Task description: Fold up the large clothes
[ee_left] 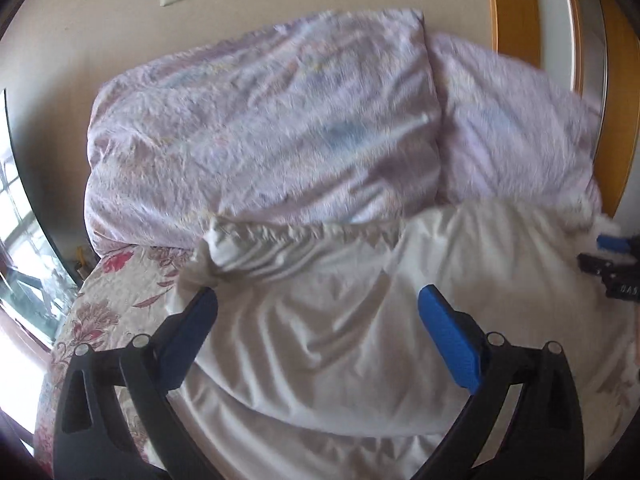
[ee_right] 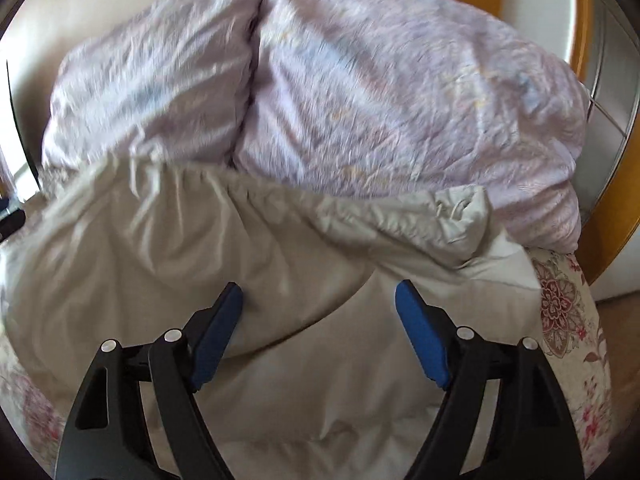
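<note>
A large pale beige garment [ee_left: 340,320] with a gathered elastic hem lies spread on the bed; it also fills the right wrist view [ee_right: 240,248]. My left gripper [ee_left: 318,298] is open and empty just above the garment, its left finger near the bunched hem corner [ee_left: 204,260]. My right gripper [ee_right: 318,294] is open and empty above a fold of the garment. A crumpled hem corner [ee_right: 460,216] lies to the right. The other gripper shows at the right edge of the left wrist view [ee_left: 612,268].
Two lilac pillows [ee_left: 264,132] [ee_right: 400,92] stand against the wall behind the garment. A floral bedspread [ee_left: 108,304] [ee_right: 568,312] covers the bed. A wooden frame [ee_left: 516,4] stands at the right, a window [ee_left: 24,240] at the left.
</note>
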Available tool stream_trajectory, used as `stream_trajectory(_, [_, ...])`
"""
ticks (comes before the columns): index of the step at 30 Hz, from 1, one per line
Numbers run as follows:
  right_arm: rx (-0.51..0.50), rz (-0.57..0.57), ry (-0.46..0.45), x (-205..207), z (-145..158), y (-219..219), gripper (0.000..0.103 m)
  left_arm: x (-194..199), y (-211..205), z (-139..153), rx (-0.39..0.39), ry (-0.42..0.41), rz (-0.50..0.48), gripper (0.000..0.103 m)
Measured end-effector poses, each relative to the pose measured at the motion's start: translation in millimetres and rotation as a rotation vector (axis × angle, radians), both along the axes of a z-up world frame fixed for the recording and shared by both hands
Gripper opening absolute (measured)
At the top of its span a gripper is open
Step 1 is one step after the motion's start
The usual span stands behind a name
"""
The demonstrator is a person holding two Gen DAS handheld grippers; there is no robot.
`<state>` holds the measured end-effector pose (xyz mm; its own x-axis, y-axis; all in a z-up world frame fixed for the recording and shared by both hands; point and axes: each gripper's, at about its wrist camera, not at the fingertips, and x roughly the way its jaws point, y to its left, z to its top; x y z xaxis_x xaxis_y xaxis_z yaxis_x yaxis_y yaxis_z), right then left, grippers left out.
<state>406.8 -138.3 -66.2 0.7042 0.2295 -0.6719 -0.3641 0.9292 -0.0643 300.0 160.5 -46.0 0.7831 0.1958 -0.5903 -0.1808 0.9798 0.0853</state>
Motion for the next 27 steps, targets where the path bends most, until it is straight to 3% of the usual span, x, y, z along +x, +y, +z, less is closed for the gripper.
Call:
stream_trajectory(3, [-0.046,-0.046,0.008,13,-11,11,0.08,21,-6,-18,0.065,0.043,0.05,0.1])
stream_trajectory(11, [-0.031,-0.168,0.061,56,-29,12,0.081,76,23,-23,0.07,0.074,0.239,0.1])
stream_trajectory(13, [-0.013,-0.185,0.06,62,-35,11,0.082,86,34,-33,0.026,0.092,0.27,0.1])
stream_trajectory(15, [0.003,-0.195,0.056,66,-38,10,0.083,90,40,-42,-0.01,0.084,0.283,0.101])
stream_trajectory(19, [0.01,-0.219,0.043,74,-47,14,0.085,102,39,-52,-0.006,0.077,0.291,0.101])
stream_trajectory(23, [0.02,-0.234,0.04,82,-54,16,0.088,119,37,-63,-0.002,0.107,0.286,0.101])
stream_trajectory(27, [0.026,-0.239,0.057,91,-61,17,0.09,129,44,-71,-0.049,0.138,0.27,0.101])
